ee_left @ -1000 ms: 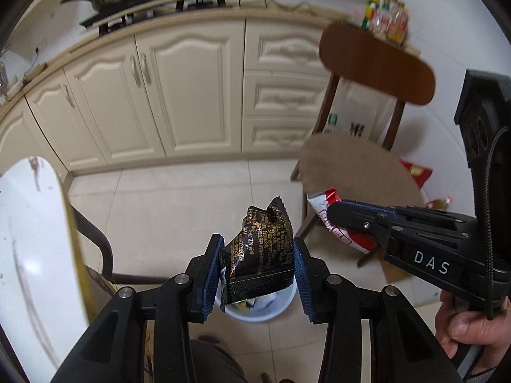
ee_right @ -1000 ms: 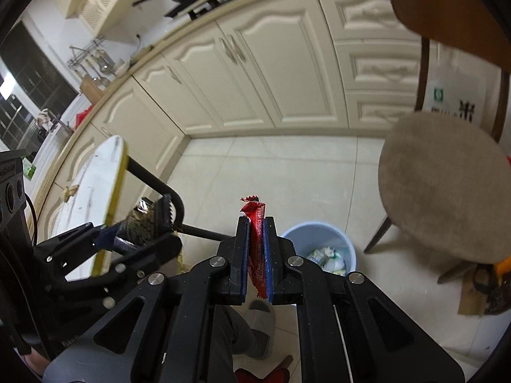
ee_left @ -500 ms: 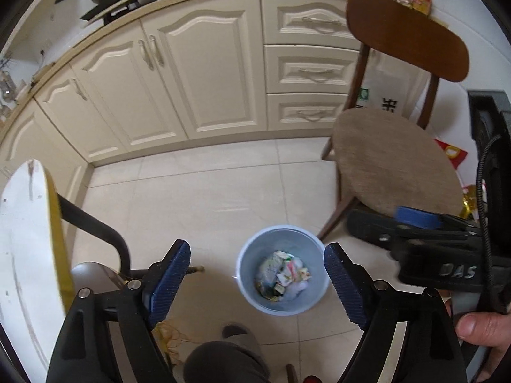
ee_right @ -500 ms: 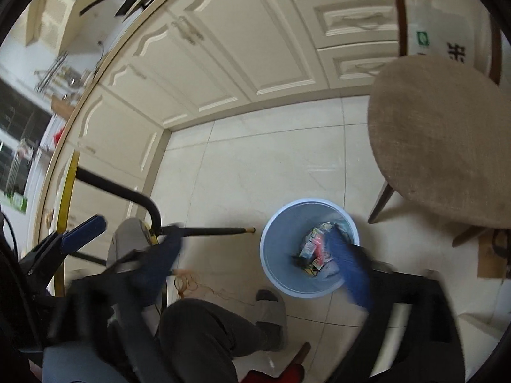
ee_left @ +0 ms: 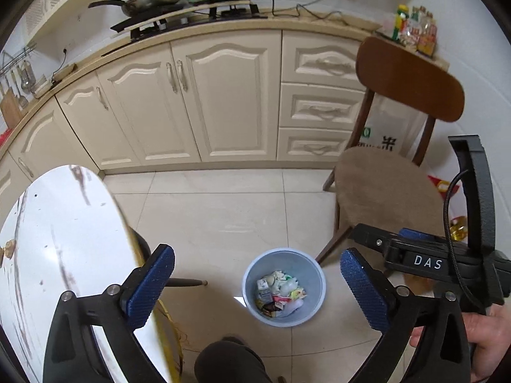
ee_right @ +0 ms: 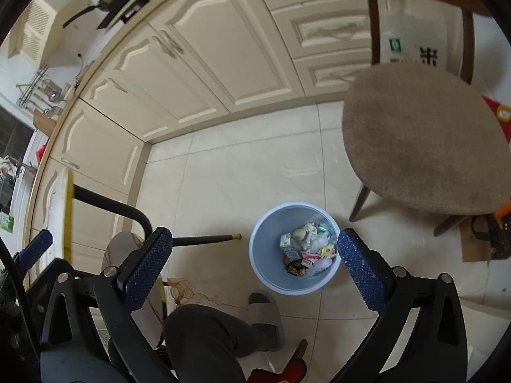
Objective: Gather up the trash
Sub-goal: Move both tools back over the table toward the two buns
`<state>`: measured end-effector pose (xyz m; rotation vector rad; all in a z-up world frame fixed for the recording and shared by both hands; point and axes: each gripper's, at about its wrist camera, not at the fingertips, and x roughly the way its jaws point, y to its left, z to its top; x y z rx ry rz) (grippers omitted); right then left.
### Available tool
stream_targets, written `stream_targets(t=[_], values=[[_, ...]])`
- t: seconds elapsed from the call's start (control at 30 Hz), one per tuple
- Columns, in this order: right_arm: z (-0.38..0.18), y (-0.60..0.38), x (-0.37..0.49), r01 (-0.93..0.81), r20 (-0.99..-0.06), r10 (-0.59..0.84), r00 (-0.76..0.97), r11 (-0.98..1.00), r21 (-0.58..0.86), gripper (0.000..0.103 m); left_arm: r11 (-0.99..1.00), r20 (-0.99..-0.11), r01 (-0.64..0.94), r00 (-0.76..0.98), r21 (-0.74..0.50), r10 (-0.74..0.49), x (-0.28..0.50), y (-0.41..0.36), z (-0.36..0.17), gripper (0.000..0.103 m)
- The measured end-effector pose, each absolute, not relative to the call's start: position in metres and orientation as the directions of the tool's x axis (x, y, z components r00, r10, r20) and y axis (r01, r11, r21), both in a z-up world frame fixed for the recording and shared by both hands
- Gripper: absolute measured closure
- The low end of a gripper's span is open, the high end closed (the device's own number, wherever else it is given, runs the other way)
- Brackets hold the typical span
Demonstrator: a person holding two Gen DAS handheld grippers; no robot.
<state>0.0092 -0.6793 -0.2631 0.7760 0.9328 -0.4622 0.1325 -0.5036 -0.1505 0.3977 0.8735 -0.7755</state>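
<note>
A pale blue bin (ee_left: 253, 276) (ee_right: 264, 252) stands on the tiled floor below both grippers. Crumpled wrappers and paper (ee_left: 281, 293) (ee_right: 306, 252) lie inside it, a dark wrapper (ee_right: 295, 266) among them. My left gripper (ee_left: 255, 253) hangs above the bin; its jaws are opening wide and nothing is between the blue pads. My right gripper (ee_right: 254, 234) is open over the bin and holds nothing. In the left wrist view, the right gripper (ee_left: 412, 236) shows at the right edge in a person's hand (ee_left: 488, 335).
A wooden chair with a padded seat (ee_left: 383, 191) (ee_right: 421, 146) stands right of the bin. A white round table (ee_left: 57, 239) is at the left, its black leg (ee_right: 204, 239) reaching toward the bin. Cream cabinets (ee_left: 223, 95) line the back. A person's knee (ee_right: 204, 335) and slipper (ee_right: 265, 316) are below.
The left gripper let go of the dark wrapper and the right gripper of the red one; both jaws spread wide. The wrappers are gone from the jaws and the bin shows below.
</note>
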Motion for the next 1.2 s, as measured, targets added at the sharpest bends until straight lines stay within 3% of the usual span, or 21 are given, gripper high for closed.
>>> stream_targets(t=[0.27,0.63,0.93,1.2], values=[[-0.208,-0.639,0.017,0.626,-0.815,-0.103,0.571,0.697,0.350,0.000,0.687,-0.760,0.726,0.428,-0.034,-0.490,0.123,-0.456,-0.125,0.001],[-0.115,-0.552,0.031,0.549,-0.736,-0.225,0.638,0.803,0.230,0.000,0.749,-0.642,0.658,0.543,-0.076,-0.541,0.102,-0.302,-0.062,0.001],[-0.044,-0.432,0.076,0.388,-0.640,-0.232,0.733,0.915,0.113,0.000,0.855,-0.552,0.509,0.685,-0.102,-0.474,0.079,-0.167,-0.036,0.001],[-0.026,-0.318,0.121,0.233,-0.594,-0.186,0.783,0.972,0.003,0.000,0.934,-0.516,0.333,0.781,-0.129,-0.350,0.057,-0.056,-0.028,0.001]])
